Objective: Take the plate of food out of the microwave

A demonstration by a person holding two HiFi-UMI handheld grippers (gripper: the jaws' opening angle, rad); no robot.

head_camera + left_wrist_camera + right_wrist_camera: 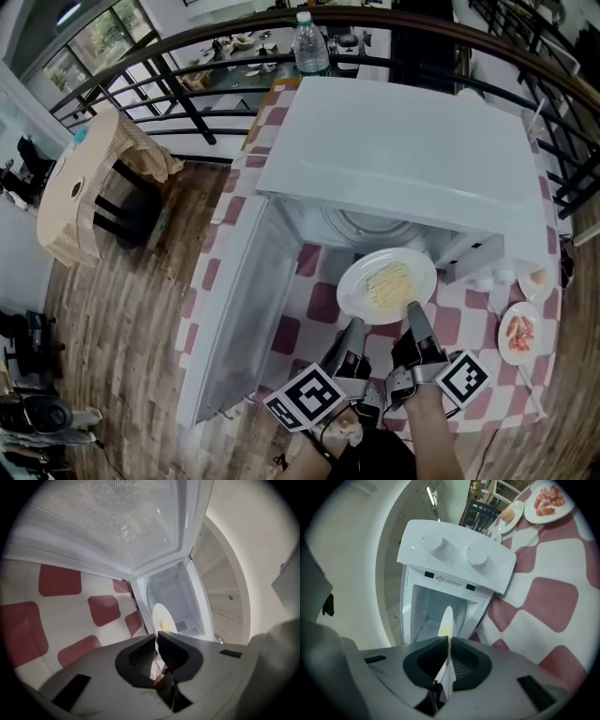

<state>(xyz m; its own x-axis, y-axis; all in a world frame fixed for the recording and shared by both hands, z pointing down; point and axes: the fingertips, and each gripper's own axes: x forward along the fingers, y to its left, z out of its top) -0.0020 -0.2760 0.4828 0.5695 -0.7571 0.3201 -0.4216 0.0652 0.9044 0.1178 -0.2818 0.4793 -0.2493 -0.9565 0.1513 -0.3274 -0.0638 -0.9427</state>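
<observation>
Plate of yellow noodles hangs before open microwave, rim pinched by left hand-held gripper and right hand-held gripper

Head cam sits high, looking steeply down on the microwave and checkered tabletop. The cams on the left tongs and right tongs sit right behind the jaws, facing the open microwave up close. All three catch the plate.
</observation>
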